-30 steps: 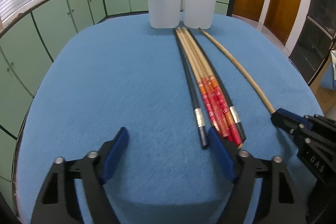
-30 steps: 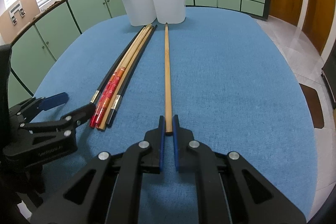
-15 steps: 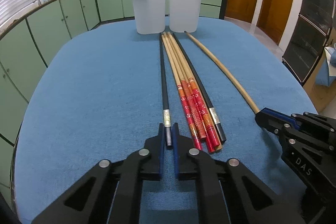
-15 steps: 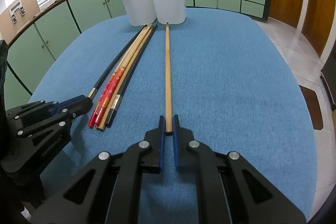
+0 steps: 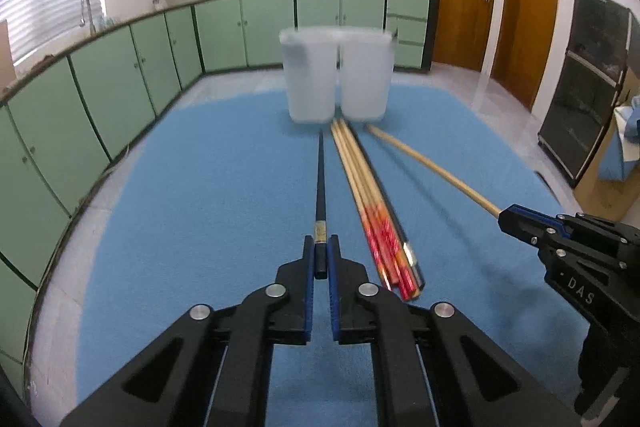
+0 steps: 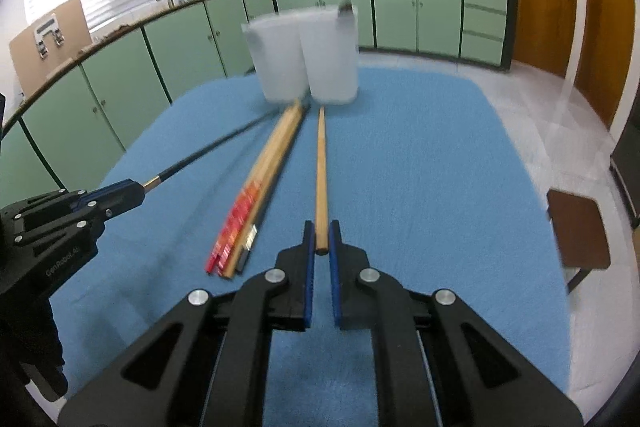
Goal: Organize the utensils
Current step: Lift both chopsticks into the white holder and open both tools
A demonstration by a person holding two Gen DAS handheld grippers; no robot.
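Observation:
My left gripper (image 5: 321,259) is shut on the near end of a black chopstick (image 5: 320,183), which also shows in the right wrist view (image 6: 208,151). My right gripper (image 6: 321,245) is shut on the near end of a plain wooden chopstick (image 6: 320,167), also seen in the left wrist view (image 5: 432,167). Both sticks are raised at the held end and point toward two white cups (image 5: 334,79) at the far side of the blue cloth (image 5: 208,195). A bundle of red-patterned, wooden and black chopsticks (image 5: 376,211) lies between the held sticks.
The cloth-covered table ends close behind the cups. Green kitchen cabinets (image 5: 120,83) run along the left and back. A wooden stool (image 6: 580,231) stands on the floor at the right of the table.
My left gripper moved onto the black chopstick, shut on it and lifted its near end. My right gripper stayed shut on the wooden chopstick and rose with it. Both views have tilted upward.

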